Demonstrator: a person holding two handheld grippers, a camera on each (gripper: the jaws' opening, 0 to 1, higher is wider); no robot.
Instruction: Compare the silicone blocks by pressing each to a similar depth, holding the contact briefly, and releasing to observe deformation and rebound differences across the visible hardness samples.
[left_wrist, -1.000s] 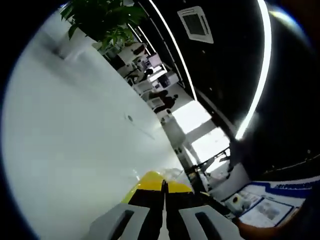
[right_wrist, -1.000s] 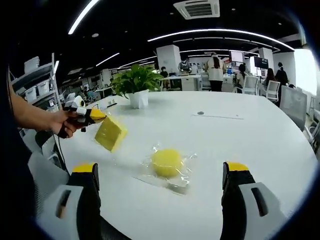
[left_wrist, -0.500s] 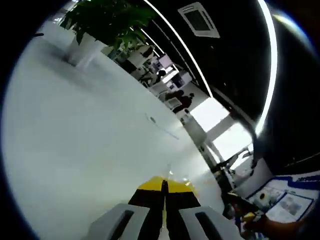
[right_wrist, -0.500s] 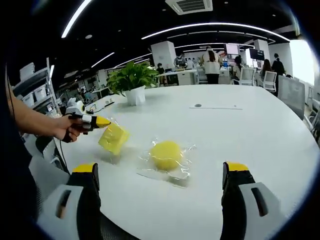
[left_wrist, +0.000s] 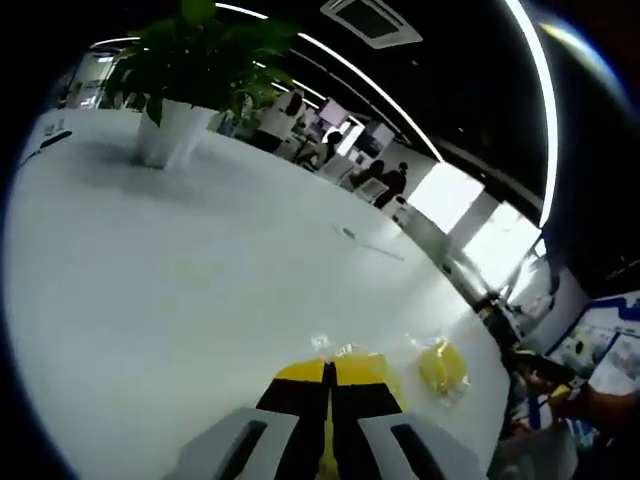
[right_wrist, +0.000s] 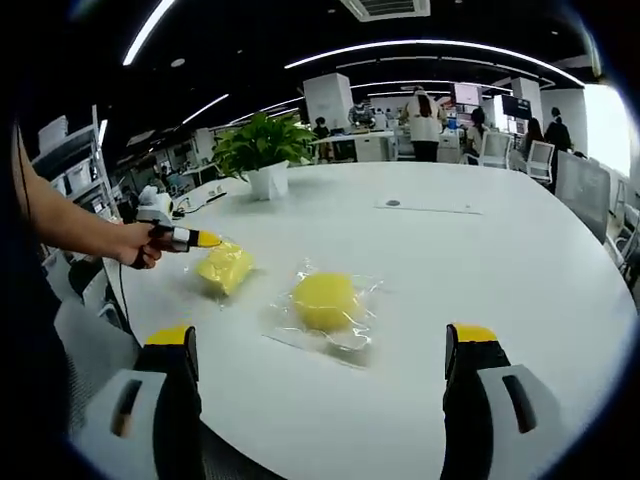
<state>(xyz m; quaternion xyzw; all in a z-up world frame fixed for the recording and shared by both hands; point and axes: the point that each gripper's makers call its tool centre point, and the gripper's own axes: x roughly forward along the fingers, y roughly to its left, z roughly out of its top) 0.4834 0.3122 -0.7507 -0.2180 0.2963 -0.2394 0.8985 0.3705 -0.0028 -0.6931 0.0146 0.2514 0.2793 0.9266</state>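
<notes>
A flat yellow silicone block (right_wrist: 225, 268) in clear wrap lies low at the table's left side. My left gripper (right_wrist: 195, 239), held in a hand, is shut on the wrap's edge. In the left gripper view its jaws (left_wrist: 328, 370) are pressed together, and the yellow block (left_wrist: 378, 366) sits just past the tips. A round yellow block (right_wrist: 325, 300) in a clear bag rests mid-table, seen also as a round block (left_wrist: 443, 366) to the right. My right gripper (right_wrist: 320, 338) is wide open, close above the table's near edge, with the round block ahead between its jaws.
The white table (right_wrist: 480, 260) stretches far back and right. A potted plant (right_wrist: 262, 150) stands at the back left, also seen as a plant (left_wrist: 190, 70). Chairs, desks and people fill the office behind. A forearm (right_wrist: 70, 225) reaches in from the left.
The left gripper has brought the flat yellow block down from a tilted hang in the air to the tabletop. The right gripper stays open; its view has crept slightly closer.
</notes>
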